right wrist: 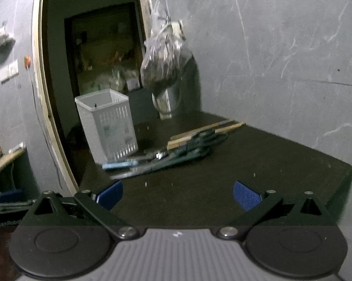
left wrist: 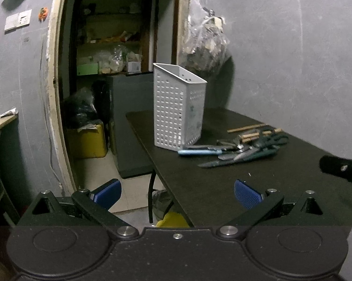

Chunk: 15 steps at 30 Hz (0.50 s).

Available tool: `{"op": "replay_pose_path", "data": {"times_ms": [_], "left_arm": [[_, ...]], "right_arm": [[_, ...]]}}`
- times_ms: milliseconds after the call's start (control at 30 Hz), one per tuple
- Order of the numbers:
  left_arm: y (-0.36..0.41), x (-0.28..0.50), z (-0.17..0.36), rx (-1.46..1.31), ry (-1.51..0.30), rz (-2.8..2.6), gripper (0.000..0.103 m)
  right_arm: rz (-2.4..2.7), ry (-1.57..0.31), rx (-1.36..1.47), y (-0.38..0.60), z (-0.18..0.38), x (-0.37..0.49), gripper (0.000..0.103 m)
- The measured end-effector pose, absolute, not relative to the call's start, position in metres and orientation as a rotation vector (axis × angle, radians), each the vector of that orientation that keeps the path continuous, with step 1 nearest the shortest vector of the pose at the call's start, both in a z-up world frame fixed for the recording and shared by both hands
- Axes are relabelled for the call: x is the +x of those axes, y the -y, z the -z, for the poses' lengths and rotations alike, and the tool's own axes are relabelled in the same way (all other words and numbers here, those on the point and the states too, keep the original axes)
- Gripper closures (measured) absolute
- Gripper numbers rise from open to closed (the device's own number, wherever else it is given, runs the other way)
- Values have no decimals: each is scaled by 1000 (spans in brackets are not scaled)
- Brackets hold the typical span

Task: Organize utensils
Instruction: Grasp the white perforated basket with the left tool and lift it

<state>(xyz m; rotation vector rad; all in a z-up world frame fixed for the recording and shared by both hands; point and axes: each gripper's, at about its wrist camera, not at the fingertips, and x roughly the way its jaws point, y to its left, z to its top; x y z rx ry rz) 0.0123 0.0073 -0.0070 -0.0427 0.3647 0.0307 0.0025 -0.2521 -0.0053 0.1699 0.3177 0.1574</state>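
Both of my hand-held grippers, left [left wrist: 177, 194] and right [right wrist: 177, 195], hung wide open, empty, over the dark surface [left wrist: 222, 187]; beyond sat one white perforated basket [left wrist: 177, 107] and one utensil pile [left wrist: 241, 147], uncountable.

The tall white plastic basket [left wrist: 179, 107] was perforated in a grid of small holes. The flat tabletop [left wrist: 222, 187] was dark brown-black. One slim utensil handle [left wrist: 199, 151] was light blue; the gripper pads [left wrist: 247, 194] were ribbed blue.

Blurred utensil pile [right wrist: 173, 149] on table [right wrist: 257, 164]
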Motion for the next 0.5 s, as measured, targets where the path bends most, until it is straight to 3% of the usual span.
{"op": "replay_pose_path", "data": {"times_ms": [233,500], "left_arm": [[-21,42,-8,-34,-311,-45,1],[-48,82,-30,-125,-234,-49,1]], "right_arm": [[-178,-161,187,270,-23,10,0],[-309,-62,119,284,-111,40,0]]}}
